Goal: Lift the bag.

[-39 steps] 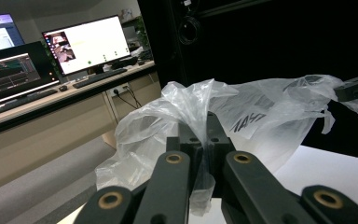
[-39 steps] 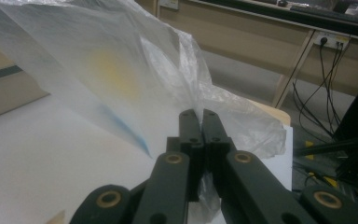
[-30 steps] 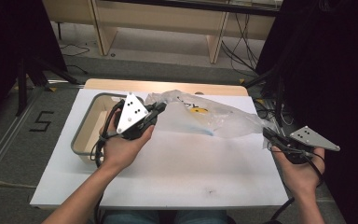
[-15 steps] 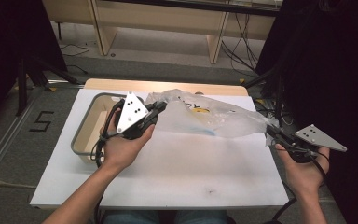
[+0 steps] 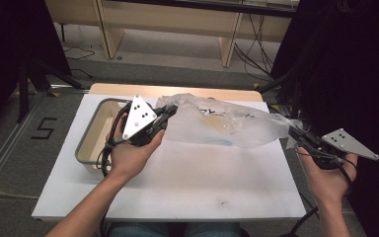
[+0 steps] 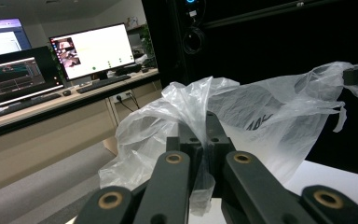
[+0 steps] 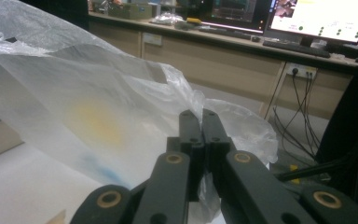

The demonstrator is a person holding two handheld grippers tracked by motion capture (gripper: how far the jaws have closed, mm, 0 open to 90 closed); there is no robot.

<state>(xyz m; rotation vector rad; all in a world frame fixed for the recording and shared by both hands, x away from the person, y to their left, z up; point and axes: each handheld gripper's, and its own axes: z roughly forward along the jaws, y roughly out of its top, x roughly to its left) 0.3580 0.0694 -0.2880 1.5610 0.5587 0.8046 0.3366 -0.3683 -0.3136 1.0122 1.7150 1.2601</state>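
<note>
Drifting a little outward past the table's right edge since a second ago, my right hand has drawn the clear crinkled plastic bag (image 5: 217, 126) longer and tauter between my two claws, while my left hand has kept its place.

At left on the white rectangular tabletop (image 5: 177, 182) sits a shallow beige tray with a grey rim (image 5: 91, 143), just beside my left hand (image 5: 131, 155). My left gripper (image 5: 170, 109), black with a grey three-cornered plate on top, points toward the table's far right, its jaws pressed together on a bunched fold of the bag's left end. Seen in the left gripper view, the film (image 6: 261, 116) gathers into the closed jaws and billows above them, with lit monitors on a long desk (image 6: 51, 105) behind.

Between my hands the bag hangs just above the tabletop, stretched from near the tray to the right edge. Dark printed lettering shows on its far side, and a yellowish patch and a blue streak show through the film.

At right, my right gripper (image 5: 296, 132) is clamped tight on the bag's other end, beyond the table's right edge. Its own view shows the film (image 7: 74, 107) pinched between the closed jaws and spreading away to the left.
</note>
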